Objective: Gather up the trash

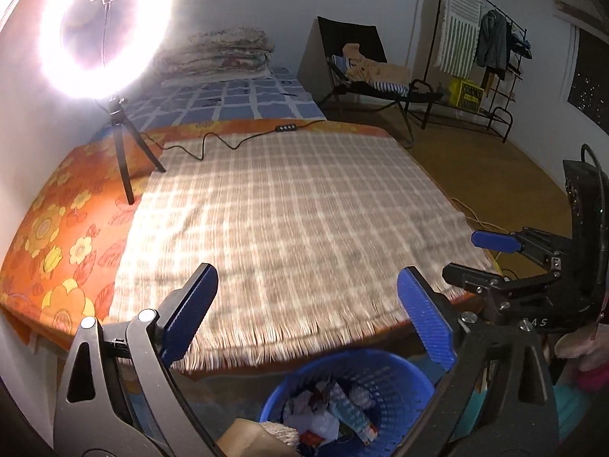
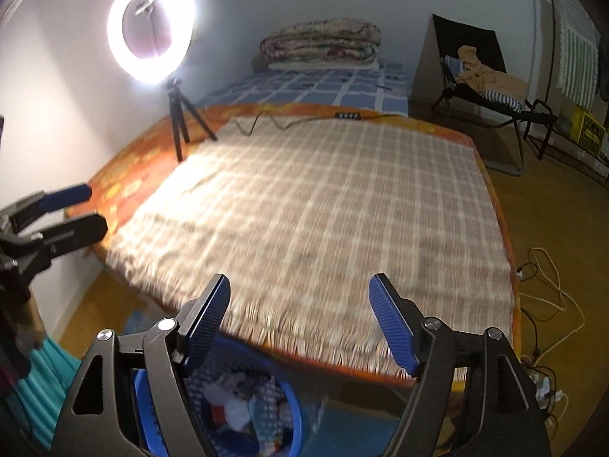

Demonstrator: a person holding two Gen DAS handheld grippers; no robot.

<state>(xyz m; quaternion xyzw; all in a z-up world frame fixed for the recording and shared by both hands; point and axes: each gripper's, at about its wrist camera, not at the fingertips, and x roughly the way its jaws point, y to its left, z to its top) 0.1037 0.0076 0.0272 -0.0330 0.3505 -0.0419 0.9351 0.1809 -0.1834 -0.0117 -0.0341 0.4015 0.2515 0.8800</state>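
One checked blanket (image 1: 289, 224) covers the bed; ring light (image 1: 108, 26) beside.

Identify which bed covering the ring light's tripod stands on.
The orange flowered sheet, not the checked blanket beside it or the blue squared sheet behind.

Blue perforated basket (image 1: 384, 384) upright on floor below bed's near edge; I see crumpled paper and wrappers (image 1: 331, 415) piled inside it.
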